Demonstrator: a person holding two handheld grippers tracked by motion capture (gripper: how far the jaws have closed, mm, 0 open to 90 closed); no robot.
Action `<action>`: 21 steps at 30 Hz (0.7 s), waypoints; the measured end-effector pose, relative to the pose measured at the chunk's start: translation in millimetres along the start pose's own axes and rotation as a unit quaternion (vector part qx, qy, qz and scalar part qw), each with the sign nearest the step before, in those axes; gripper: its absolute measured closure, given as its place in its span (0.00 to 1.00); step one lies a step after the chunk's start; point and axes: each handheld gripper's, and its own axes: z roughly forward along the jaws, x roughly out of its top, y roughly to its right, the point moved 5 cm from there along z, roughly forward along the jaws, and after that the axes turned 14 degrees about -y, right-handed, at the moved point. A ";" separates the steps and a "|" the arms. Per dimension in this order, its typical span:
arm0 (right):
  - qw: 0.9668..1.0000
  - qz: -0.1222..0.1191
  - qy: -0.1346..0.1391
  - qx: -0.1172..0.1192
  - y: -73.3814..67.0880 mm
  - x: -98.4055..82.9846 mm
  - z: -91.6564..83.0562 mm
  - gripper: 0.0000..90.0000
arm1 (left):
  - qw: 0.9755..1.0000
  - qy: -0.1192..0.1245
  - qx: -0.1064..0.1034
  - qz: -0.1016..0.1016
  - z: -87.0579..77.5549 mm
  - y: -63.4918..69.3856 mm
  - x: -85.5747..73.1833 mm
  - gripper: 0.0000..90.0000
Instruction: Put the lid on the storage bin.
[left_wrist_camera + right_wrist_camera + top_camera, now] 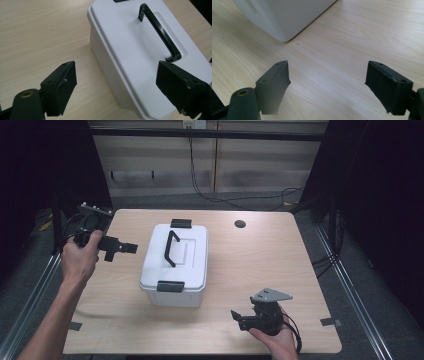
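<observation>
A white lidded storage box (187,265) stands in the middle of the wooden table (260,265). A black carry handle (171,248) lies flat on its lid, with a black latch at the near end (170,286) and another at the far end (180,223). My left gripper (120,251) hovers just left of the box, open and holding nothing. In the left gripper view (116,85) the box (130,45) and its handle (160,30) lie ahead, toward the right jaw. Open and empty, my right gripper (239,319) sits near the front edge, right of the box. Its own view (327,85) looks at a lower box corner (284,17).
A round dark hole (240,224) marks the table's far side. Tape pieces sit at the front right edge (331,322) and the front left edge (75,325). Cables (235,197) run over the floor behind the table. Bare wood lies right of the box.
</observation>
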 end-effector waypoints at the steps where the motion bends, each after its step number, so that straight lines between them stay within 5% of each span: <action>1: 1.000 0.000 0.000 0.000 0.1 -0.1 0.1 0.21 | 1.000 0.004 -0.001 -0.006 0.7 -2.4 -3.5 0.19; 5: 1.000 -0.001 -0.001 0.000 0.9 0.4 1.2 0.21 | 1.000 0.017 -0.020 -0.008 4.1 -9.5 -17.4 0.18; 11: 1.000 0.001 -0.001 -0.001 0.9 0.4 1.4 0.21 | 1.000 0.001 0.022 -0.011 14.8 -18.2 -37.3 0.19; 21: 1.000 -0.006 -0.003 -0.007 0.2 -0.2 2.1 0.21 | 0.999 0.039 0.017 0.003 31.6 -20.8 -71.5 0.19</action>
